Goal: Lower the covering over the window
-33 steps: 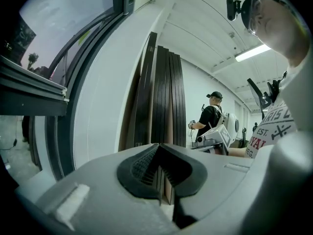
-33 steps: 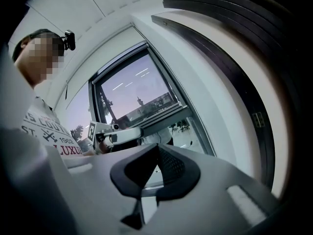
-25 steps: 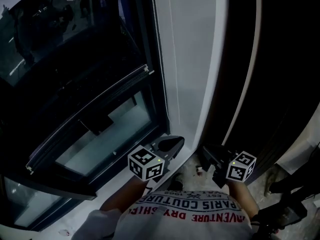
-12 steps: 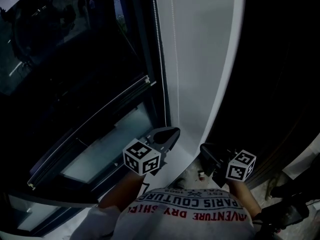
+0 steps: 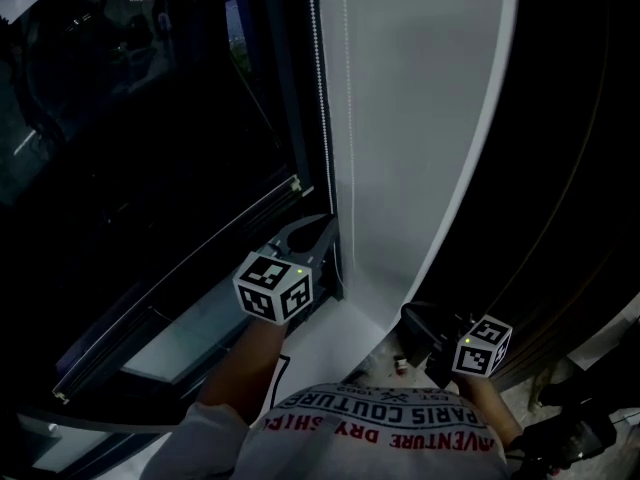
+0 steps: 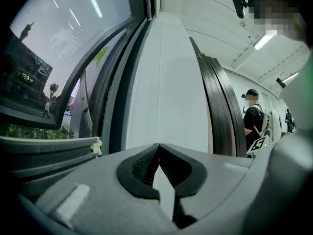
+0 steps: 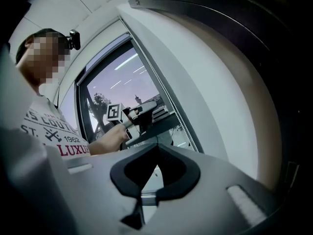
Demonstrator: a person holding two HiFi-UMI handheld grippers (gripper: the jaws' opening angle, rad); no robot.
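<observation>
The covering's bottom rail (image 5: 280,194) crosses the window at a slant in the head view and ends in a white cap close to the frame. The left gripper view shows the same rail (image 6: 49,150) at roughly the tool's own height. I judge the covering to be part-way down: the glass above the rail looks dark, while the lower pane (image 5: 200,330) is paler and seemingly bare, so there is travel left. What drives it is most likely the bead chain (image 5: 321,88), which hangs straight down the right edge of the window frame, just beside the white wall (image 5: 430,128).

The left tool (image 5: 318,230) is held level and pushed into that corner, presumably because the chain is the only handle the covering offers. Its jaws are closed, tips meeting, with nothing seen between the pads. In its own view the chain (image 6: 159,82) runs down the wall right to those tips, but I cannot tell whether they touch it. To take the chain, the jaws would first need to part.

The right tool (image 5: 413,318) sits lower and to the right, well apart from chain and rail, in front of a dark panel (image 5: 570,188). Its jaws are pressed together on nothing. It looks parked, held clear of the corner where the left tool (image 7: 151,106) works.
</observation>
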